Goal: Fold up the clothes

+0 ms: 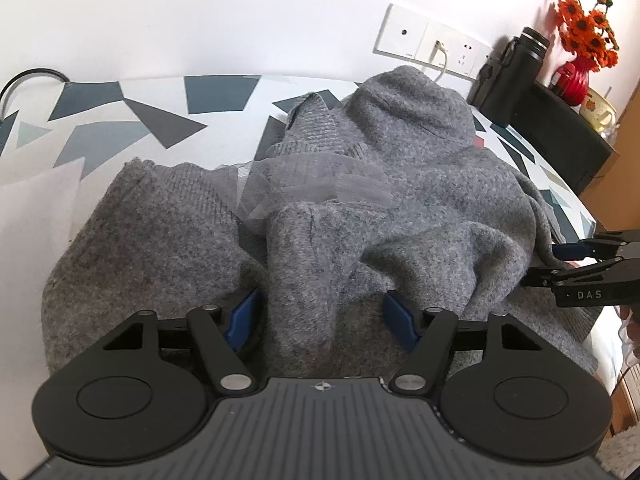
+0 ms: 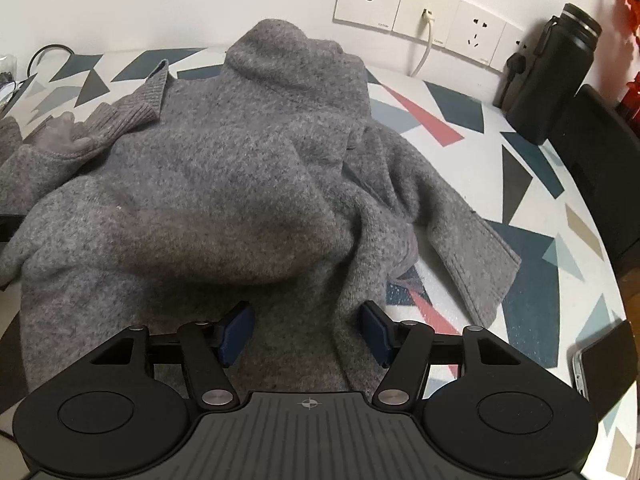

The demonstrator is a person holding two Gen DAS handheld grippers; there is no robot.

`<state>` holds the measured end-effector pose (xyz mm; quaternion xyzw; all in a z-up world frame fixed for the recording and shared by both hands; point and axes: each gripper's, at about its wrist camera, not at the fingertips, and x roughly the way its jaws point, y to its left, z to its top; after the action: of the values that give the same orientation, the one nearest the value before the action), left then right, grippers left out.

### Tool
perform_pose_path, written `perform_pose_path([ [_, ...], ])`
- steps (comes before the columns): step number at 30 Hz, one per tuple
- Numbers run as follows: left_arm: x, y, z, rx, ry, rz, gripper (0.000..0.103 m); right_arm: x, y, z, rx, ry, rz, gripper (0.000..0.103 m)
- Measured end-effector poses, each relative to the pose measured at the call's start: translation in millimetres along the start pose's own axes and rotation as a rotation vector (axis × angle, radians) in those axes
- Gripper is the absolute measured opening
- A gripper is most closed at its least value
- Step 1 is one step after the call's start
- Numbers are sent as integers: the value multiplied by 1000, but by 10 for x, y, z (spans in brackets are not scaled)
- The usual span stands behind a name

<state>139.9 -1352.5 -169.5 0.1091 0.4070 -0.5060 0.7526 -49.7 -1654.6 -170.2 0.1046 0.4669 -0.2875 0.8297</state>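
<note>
phone (image 2: 600, 360) in right view only

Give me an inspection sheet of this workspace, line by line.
Surface: table under a geometric-patterned cloth.
Job's things: grey sweater, crumpled, not yet folded.
Clutter: black bottle, red vase of orange flowers, phone at the table edge.
Grippers: left gripper and right gripper both open, fingers astride sweater fabric.
Cables: white cable plugged into the wall socket; black cable at far left.
Surroundings: white wall, socket panels.
</note>
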Motion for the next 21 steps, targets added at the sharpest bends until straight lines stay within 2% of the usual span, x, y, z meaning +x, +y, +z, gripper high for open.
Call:
perform_pose_path([
  [4, -15, 38, 5, -29, -4, 19, 53, 53, -47, 34, 19, -13, -9, 54],
  [7, -24, 57, 15, -34, 0, 37, 41, 104, -112, 117, 47, -6, -23, 45],
  [9, -33, 68, 19, -29, 7, 49, 30, 143, -162, 166, 58, -3, -22, 44],
  [11, -51, 84, 13, -23, 14, 52, 24, 182, -217, 210, 72, 0, -15, 43],
  [14, -85, 105, 4, -22, 25, 51, 21, 231, -300, 264, 106, 4, 5, 40],
  [21, -132, 65, -41, -28, 67, 27, 19, 337, -301, 406, 103, -16, -2, 23],
])
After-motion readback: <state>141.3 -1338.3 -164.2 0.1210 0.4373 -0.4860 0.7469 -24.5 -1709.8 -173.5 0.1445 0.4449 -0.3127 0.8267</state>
